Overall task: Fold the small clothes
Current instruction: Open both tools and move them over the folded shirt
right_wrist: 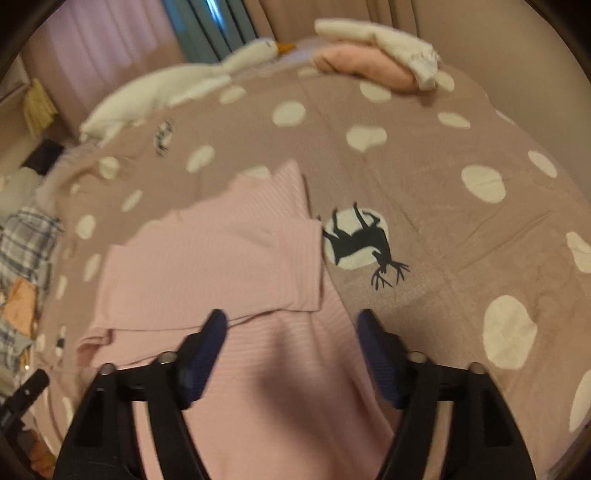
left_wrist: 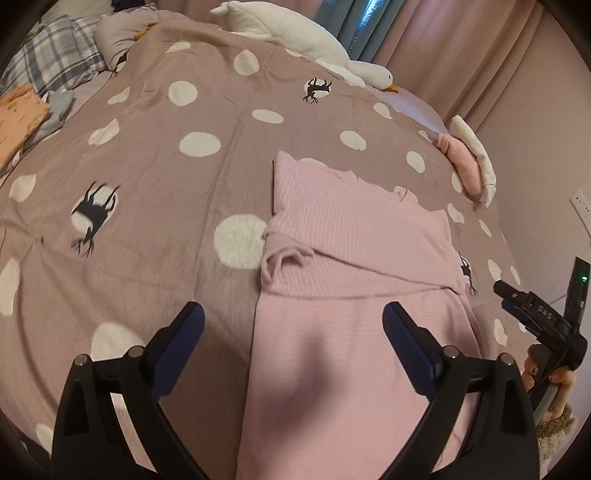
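Both my claws, left gripper (left_wrist: 291, 325) and right gripper (right_wrist: 291, 332), hang spread and empty above the pink ribbed top (left_wrist: 354, 258) half-folded on the spotted bedspread (left_wrist: 166, 177); next grips should take matching corners to keep edges square.

The teal curtain (left_wrist: 351, 29) carries pale lettering running down its folds, seemingly "CHANEL" and "HOME" though blurred, and the right tongs (left_wrist: 517, 306) show the pale digits "045" on their black body.
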